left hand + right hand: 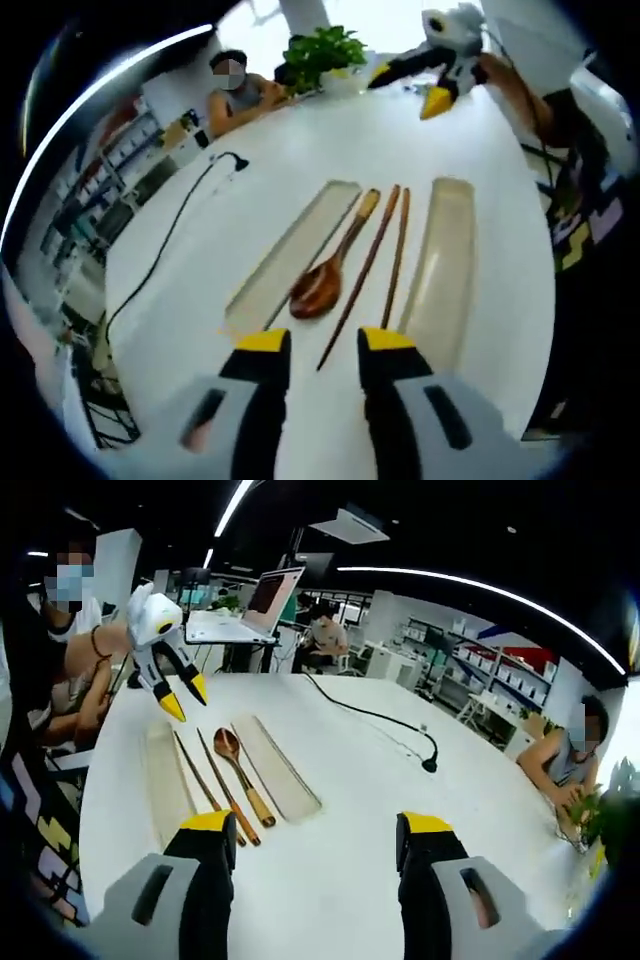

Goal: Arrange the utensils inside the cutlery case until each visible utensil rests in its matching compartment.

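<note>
You are working over a white table (200, 300). Two case halves (290, 255) (443, 265) are lying mid-table, flanking the chopsticks (372, 262) and spoon (325, 280). Your left gripper (325, 345) is hovering with jaws wide near them; your right gripper (315, 830) is also gaping, holding nothing.

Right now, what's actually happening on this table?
A person holds a two-jaw gripper in each hand over a white table. A wooden spoon and two chopsticks lie side by side on the tabletop, between two long translucent case halves, one on either side. Nothing is gripped: the left gripper and right gripper both hover open. No utensil is in the case yet.
</note>
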The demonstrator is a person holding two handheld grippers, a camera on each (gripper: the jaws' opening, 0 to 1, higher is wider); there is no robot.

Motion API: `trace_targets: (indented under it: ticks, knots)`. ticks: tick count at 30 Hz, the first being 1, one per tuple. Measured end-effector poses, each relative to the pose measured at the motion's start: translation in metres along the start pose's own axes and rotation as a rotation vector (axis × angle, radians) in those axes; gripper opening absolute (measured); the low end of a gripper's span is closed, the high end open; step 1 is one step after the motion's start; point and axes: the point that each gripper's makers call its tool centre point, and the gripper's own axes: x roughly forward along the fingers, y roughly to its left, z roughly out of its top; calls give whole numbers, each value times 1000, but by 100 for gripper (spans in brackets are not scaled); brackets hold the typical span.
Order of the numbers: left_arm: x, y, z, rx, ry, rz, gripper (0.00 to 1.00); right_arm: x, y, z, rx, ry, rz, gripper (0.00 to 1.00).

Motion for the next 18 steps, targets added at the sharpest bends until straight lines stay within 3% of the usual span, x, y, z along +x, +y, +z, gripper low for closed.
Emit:
trace_targets:
  ticks: [7,10,13,18]
  knots:
    - [9,-9,0,63,31,-68,25,15,15,3,-54,36,94,50]
    - [13,-13,-4,29,64,-106,20,22,21,1,-55,66,134,49]
    - [16,-10,0,49,54,-111,19,29,23,1,-75,84,158,45]
    - [20,-13,-8,102,109,-157,18,38,35,-4,-76,142,244,41]
